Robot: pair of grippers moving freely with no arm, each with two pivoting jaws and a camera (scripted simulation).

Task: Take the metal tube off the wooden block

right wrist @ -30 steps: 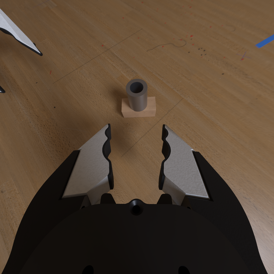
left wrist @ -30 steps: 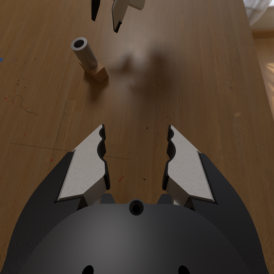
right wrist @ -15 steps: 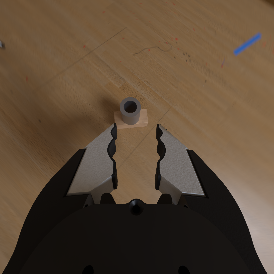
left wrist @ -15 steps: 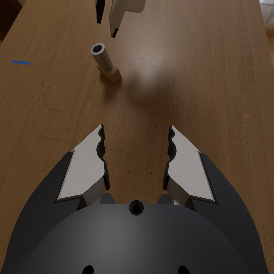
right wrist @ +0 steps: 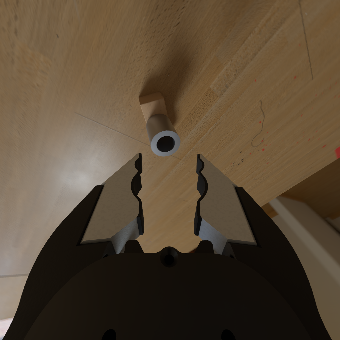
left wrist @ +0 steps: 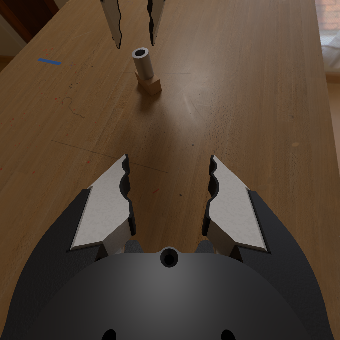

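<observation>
A grey metal tube [left wrist: 143, 64] stands upright on a small wooden block [left wrist: 151, 85] on the wooden table [left wrist: 239, 92]. My left gripper [left wrist: 168, 156] is open and empty, well short of the block. My right gripper [left wrist: 135, 43] hangs open just above the tube's top. In the right wrist view the tube [right wrist: 163, 137] shows its open end toward me, the block [right wrist: 152, 104] lies behind it, and my right gripper [right wrist: 168, 155] is open, with its fingertips just short of the tube's rim.
A strip of blue tape [left wrist: 49, 61], red specks and a thin curled scribble [left wrist: 72, 106] mark the table at the left. The table's edge [right wrist: 276, 191] runs at lower right in the right wrist view, with a pale surface below it.
My right gripper has swung round over the tube and now looks down its open end, with its jaws a little wider. My left gripper has shifted, so the tube sits more central in its view.
</observation>
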